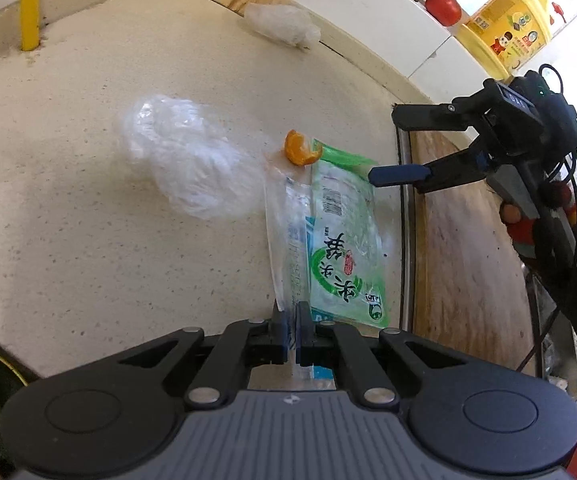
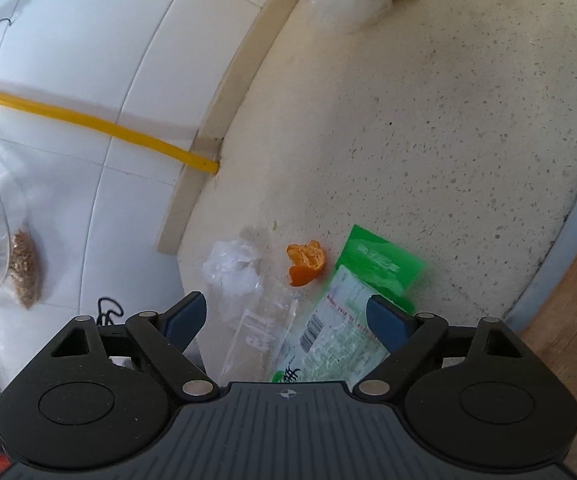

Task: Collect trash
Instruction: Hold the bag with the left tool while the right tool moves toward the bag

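Item, far left: crumpled clear plastic bag [image 1: 186, 160], lying on the speckled cream table [image 1: 68, 200]. Judged very light, limp and slippery; any bunched fold should serve as a hold.

Item, centre: flat clear plastic sleeve with blue print [image 1: 288, 240], lying lengthwise on the table. Its near edge sits between the pads of the left claw [image 1: 292, 334], which is closed on it. Judged thin, floppy, prone to slide out of a shallow pinch.

Item, just behind: curled orange citrus peel [image 1: 302, 148], resting at the far ends of the two wrappers. Judged light, fairly stiff, best taken across its curved rim.

Item, right of the sleeve: green and white printed food wrapper [image 1: 346, 240], flat, overlapping the sleeve's edge. Judged light, slick, crinkly; an edge or corner is the likely hold.

Item, far right: right claw [image 1: 384, 148], fingers spread wide, hovering just above the wrapper's far end, holding nothing.
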Demonstrator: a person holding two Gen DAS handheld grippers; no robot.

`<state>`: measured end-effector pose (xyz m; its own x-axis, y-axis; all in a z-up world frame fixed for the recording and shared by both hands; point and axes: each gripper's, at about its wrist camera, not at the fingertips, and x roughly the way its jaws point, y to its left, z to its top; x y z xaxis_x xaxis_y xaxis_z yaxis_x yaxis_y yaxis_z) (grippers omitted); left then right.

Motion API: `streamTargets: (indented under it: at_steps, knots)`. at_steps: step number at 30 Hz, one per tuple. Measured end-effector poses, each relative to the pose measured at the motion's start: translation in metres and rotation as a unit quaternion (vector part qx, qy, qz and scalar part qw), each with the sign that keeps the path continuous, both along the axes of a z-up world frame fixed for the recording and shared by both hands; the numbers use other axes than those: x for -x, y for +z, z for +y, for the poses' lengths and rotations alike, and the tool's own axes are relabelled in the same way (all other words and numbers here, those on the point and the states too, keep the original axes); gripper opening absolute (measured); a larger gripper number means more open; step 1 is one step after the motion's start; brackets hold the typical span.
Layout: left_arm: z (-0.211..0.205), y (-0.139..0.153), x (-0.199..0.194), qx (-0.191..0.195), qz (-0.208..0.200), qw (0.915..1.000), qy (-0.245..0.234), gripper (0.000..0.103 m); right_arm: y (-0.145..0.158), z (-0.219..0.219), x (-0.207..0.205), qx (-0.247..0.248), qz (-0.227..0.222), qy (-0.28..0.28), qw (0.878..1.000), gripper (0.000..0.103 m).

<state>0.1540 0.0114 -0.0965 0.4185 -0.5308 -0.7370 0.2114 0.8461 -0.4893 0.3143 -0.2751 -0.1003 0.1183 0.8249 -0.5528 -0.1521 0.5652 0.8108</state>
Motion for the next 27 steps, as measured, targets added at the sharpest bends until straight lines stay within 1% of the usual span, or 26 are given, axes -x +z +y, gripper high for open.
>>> streamTargets:
  at_steps: [4,7,11,13,18,23,26,27]
  knots:
    - [0.012,0.001,0.003,0.005,-0.006,0.9998,0.016,0.004,0.006,0.000,0.012,0.003,0.002,-0.020,1.000,0.093]
    - [0.014,0.004,0.007,0.012,-0.019,0.9996,0.016,0.004,0.011,0.006,0.025,0.029,-0.010,-0.020,0.999,0.093]
    - [0.015,0.007,0.008,0.020,-0.034,0.9992,0.007,0.004,0.009,0.017,0.039,0.052,0.004,-0.025,0.998,0.094]
    - [0.015,0.003,0.005,0.027,-0.032,0.9991,0.005,0.004,0.007,0.021,0.044,0.060,0.009,-0.026,0.998,0.094]
    - [0.018,-0.001,0.005,0.038,-0.035,0.9986,0.000,0.003,0.003,0.020,0.053,0.071,0.023,-0.052,0.996,0.095]
    - [0.020,-0.006,-0.001,0.058,-0.031,0.9979,-0.004,0.003,0.005,0.027,0.058,0.096,0.019,-0.055,0.994,0.097]
    - [0.016,-0.014,-0.009,0.058,-0.021,0.9979,-0.020,0.004,0.006,0.034,0.058,0.099,0.017,-0.057,0.993,0.100]
    - [0.015,-0.016,-0.011,0.065,-0.022,0.9974,-0.023,0.006,0.006,0.035,0.058,0.095,0.015,-0.057,0.994,0.100]
